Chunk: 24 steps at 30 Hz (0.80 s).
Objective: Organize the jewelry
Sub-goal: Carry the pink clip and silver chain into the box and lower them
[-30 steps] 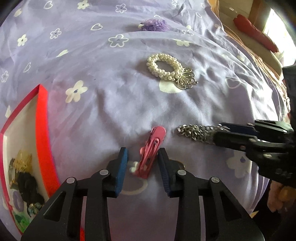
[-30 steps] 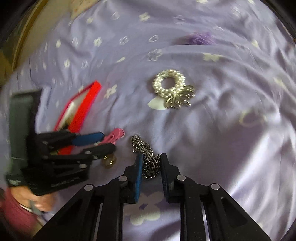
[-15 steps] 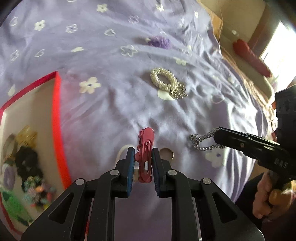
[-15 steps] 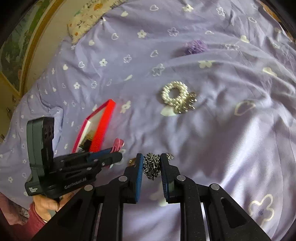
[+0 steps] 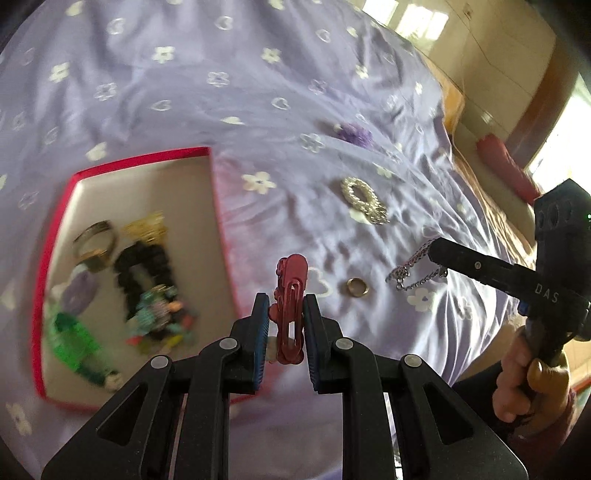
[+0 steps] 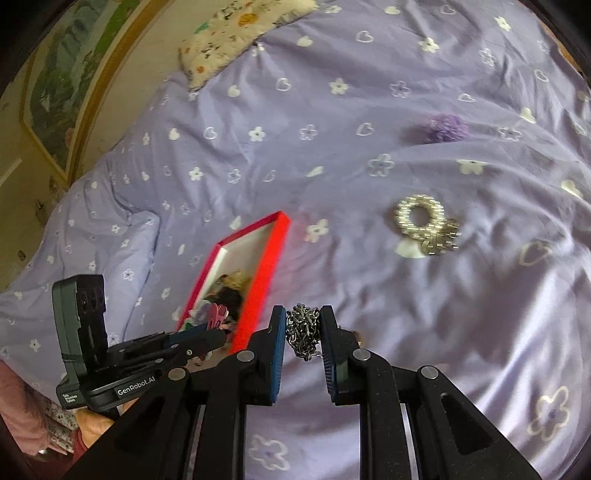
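**Both tools loaded: clip in left, chain in right**

Left tool [image 5: 282,325] clamped on red hair clip [image 5: 290,314], lower centre of left wrist frame; clip upright between the blue pads, top end sticking out past the fingertips. Held off the bedspread [image 5: 221,92], just right of the red tray's [image 5: 218,206] right wall.

Right tool [image 6: 303,343] clamped on silver chain [image 6: 304,330], lower centre of right wrist frame; chain bunched between the pads, a loop hanging below. Same chain seen in left wrist view at right-centre [image 5: 413,271], dangling from the right tool tip [image 5: 437,249] above the bedspread.

Tray at left of left wrist frame, white inside, holding blurred jewelry: gold bangle [image 5: 94,245], black beaded piece [image 5: 142,273], green item [image 5: 75,343], multicoloured beads [image 5: 162,317]. In right wrist view, tray [image 6: 269,266] left of centre, left tool [image 6: 212,338] and clip over its near end.

On the bedspread:
- gold ring [image 5: 357,287], lower centre-right of left wrist frame, between clip and chain, touching neither
- pearl bracelet with silver charm [image 5: 364,199], right of centre; also [image 6: 424,223]
- purple fuzzy piece [image 5: 352,133], upper right; also [image 6: 445,127]

Floral pillow [image 6: 240,33] at top of right wrist frame. Red object [image 5: 506,170] on the floor beyond the bed, far right of left wrist frame.
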Tool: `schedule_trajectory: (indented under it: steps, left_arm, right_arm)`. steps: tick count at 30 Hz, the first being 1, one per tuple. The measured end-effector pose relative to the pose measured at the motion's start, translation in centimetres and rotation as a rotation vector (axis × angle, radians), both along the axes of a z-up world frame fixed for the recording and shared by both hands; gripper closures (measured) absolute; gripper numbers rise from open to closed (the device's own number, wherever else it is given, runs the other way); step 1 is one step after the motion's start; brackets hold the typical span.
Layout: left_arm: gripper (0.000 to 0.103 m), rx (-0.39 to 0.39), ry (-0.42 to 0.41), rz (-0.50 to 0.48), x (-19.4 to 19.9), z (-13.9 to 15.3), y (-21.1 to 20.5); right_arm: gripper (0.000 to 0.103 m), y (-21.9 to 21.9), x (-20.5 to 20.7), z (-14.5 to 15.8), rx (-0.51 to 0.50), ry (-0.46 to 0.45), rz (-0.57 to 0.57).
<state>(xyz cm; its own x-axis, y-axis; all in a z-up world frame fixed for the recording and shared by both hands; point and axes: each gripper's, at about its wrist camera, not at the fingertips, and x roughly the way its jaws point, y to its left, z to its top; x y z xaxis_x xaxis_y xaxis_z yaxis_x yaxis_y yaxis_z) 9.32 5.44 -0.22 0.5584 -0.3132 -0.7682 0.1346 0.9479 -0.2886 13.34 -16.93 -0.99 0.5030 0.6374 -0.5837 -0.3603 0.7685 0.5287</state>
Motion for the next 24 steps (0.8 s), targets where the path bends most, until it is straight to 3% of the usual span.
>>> schedule_trajectory:
  steps: [13, 24]
  left_arm:
    - [0.087, -0.016, 0.009, 0.168, -4.1, -0.6, 7.6]
    - [0.087, -0.009, 0.028, 0.254, -6.2, -1.6, 12.1]
  right_arm:
    - [0.085, 6.6, -1.4, 0.2, 0.004, -0.002, 0.126]
    - [0.085, 11.2, -2.2, -0.1, -0.003, 0.004, 0.218]
